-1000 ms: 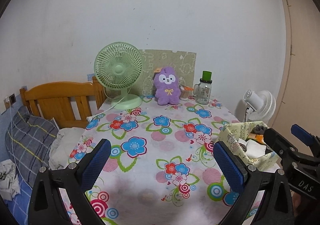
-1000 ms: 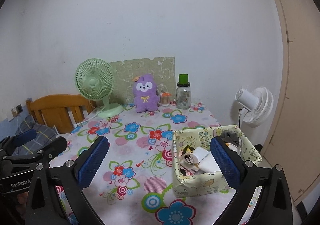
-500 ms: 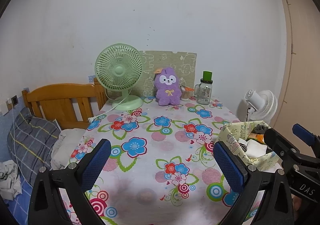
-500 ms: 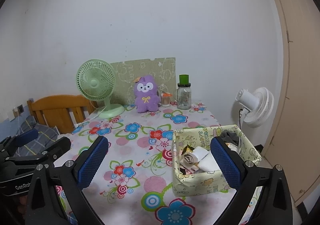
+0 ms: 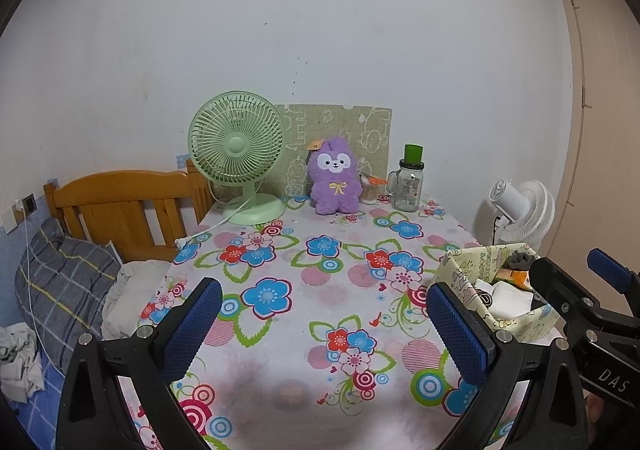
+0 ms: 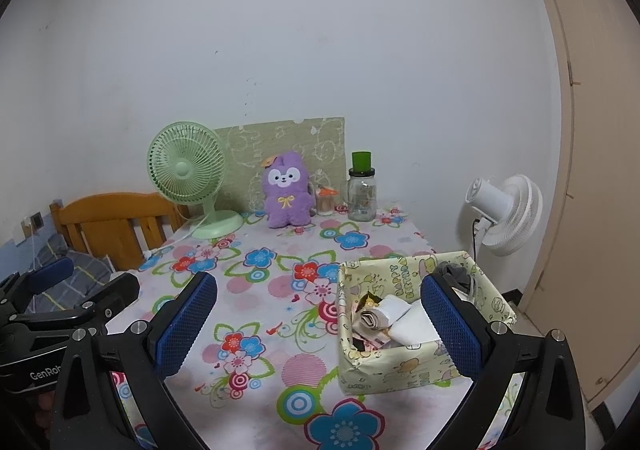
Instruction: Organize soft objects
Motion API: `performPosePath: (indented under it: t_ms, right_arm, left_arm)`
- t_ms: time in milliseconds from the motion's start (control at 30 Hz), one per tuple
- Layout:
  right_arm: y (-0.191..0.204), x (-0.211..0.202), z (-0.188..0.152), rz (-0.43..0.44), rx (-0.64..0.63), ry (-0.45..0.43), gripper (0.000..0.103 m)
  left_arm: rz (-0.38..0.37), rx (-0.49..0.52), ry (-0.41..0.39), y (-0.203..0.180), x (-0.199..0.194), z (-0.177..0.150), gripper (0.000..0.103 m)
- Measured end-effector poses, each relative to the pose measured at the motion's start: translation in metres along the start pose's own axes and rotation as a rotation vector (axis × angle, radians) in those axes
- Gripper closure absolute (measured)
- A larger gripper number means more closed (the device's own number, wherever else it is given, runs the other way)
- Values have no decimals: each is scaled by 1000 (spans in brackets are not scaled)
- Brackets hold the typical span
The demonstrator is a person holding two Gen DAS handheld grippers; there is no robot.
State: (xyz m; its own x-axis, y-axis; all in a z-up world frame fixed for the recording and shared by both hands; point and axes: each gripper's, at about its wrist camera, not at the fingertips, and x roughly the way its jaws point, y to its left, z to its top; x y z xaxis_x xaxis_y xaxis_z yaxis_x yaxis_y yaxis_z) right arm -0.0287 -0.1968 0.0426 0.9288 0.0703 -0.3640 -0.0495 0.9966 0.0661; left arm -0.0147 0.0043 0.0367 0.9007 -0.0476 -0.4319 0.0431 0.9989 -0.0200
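Both grippers hang over the near end of the table (image 5: 320,290) with its flowered cloth, side by side. The left gripper (image 5: 320,324) has its blue-padded jaws spread wide with nothing between them, only tablecloth below. The right gripper (image 6: 318,320) is just as wide apart and empty-handed, its right pad hanging in front of the fabric box (image 6: 384,364).

That box, pale yellow with cartoon prints, sits at the table's right edge, near the camera. Inside it lie folded white cloths (image 6: 408,324), a rolled patterned piece and something grey at the far corner; in the left view the box (image 5: 456,270) shows partly behind the left gripper's right finger and the right gripper's black frame.

Far end of the table, against the wall: the purple plush toy (image 5: 335,182) sits upright, facing us, well apart from both grippers. Just to its left stands a green desk fan (image 5: 238,154), its white cord trailing off the table edge. To its right, a small cup with an orange bit and a glass jar (image 5: 409,186) with a green lid. A green printed board (image 5: 352,130) leans behind them.

Off the table: a wooden headboard (image 5: 120,206) and a grey plaid pillow (image 5: 64,286) on the left, a white floor fan (image 6: 504,214) and a beige door (image 6: 584,130) on the right.
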Motion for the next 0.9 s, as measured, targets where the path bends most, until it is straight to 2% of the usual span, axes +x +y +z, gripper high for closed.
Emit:
performPosePath:
  t_ms: [900]
  right_arm:
    - [-8, 3, 0, -30, 9, 1, 0]
  left_arm:
    - [-9, -2, -11, -3, 1, 2, 0]
